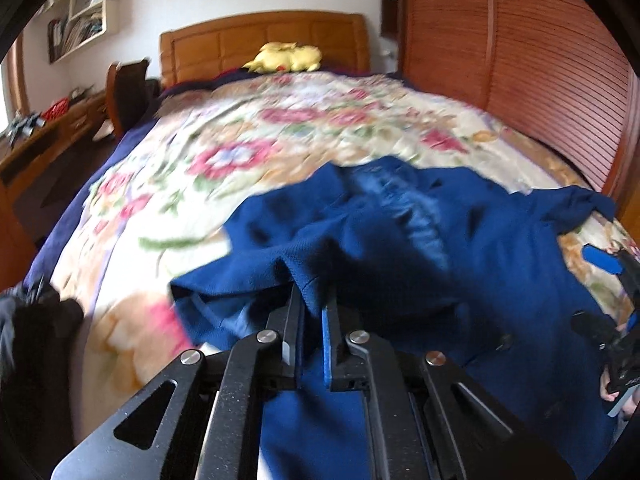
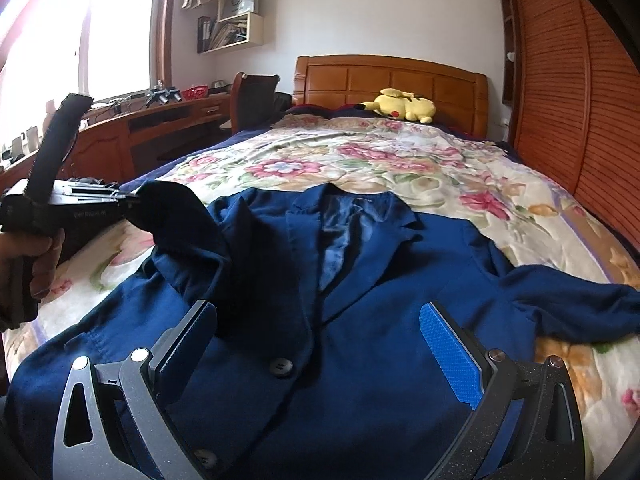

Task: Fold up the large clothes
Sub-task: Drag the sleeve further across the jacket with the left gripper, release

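While the blue jacket (image 2: 360, 300) lies front-up across the near end of the bed (image 2: 440, 168), collar toward the headboard (image 2: 392, 80), the left claw (image 1: 314, 300) has its jaws pinched nearly together on a fold of the jacket's left sleeve and holds that cloth lifted off the quilt. In the right wrist view the same claw (image 2: 134, 200) shows at the far left, gripped by a hand (image 2: 36, 256), with the dark sleeve end draped from its tip above the jacket's left shoulder.

Moving across, the lapels sit open at the middle, the shiny lining showing between them, and two dark buttons (image 2: 280, 367) run down the front edge. The right claw (image 2: 316, 344) hovers over the lower front with its jaws spread wide and nothing between them; whether the tips touch the cloth I cannot tell. Farther right, the other sleeve (image 2: 580, 308) trails out flat onto the floral quilt.

The jacket looks soft and limp but fairly thick, so it should drape and sag wherever it is unsupported, and the smooth lining may let layers slide. A pinch through a seam, the cuff or the shoulder edge would likely hold best; a single layer of the front panel could slip or drag the rest askew.
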Tool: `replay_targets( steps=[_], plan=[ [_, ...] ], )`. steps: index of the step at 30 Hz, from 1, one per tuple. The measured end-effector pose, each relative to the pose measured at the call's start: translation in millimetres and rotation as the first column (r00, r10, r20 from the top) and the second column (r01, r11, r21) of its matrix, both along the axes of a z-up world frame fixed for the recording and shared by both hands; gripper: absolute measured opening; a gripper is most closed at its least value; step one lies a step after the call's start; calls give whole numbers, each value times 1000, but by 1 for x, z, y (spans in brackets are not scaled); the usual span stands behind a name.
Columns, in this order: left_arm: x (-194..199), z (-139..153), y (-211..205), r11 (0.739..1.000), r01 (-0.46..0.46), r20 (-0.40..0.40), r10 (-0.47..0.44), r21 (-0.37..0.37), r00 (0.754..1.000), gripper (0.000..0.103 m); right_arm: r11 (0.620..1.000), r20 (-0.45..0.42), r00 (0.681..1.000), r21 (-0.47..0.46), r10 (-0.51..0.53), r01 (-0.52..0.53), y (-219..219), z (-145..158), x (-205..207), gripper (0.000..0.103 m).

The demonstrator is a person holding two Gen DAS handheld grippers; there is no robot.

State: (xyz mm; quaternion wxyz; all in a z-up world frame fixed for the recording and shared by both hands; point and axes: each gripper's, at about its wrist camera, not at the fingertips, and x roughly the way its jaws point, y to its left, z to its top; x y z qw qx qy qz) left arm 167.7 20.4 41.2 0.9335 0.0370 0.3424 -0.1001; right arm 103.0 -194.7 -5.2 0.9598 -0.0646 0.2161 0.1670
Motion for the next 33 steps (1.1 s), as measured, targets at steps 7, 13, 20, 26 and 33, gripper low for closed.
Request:
replay_targets(
  steps=[7,13,20,26,33],
  plan=[
    [-9,25,-54,993,121,59,-121,2,991,7,998,-4,999,31,-50,50,-26,3,-5,101],
    [-16,43,-96,977,213,87,-212,4,973,6,996,0,997,44,-72,72,-37,5,-13,101],
    [-27,46,-121,964,265,62,-263,-18,963,8,995,-5,996,35,-89,89,-42,3,-20,101],
    [-37,31,-121,965,259,61,-261,34,963,33,995,-14,995,37,-97,98,-44,6,-18,101],
    [-54,28,-92,976,217,111,-214,-21,971,49,995,-21,995,24,-93,93,-37,6,-16,101]
  ],
)
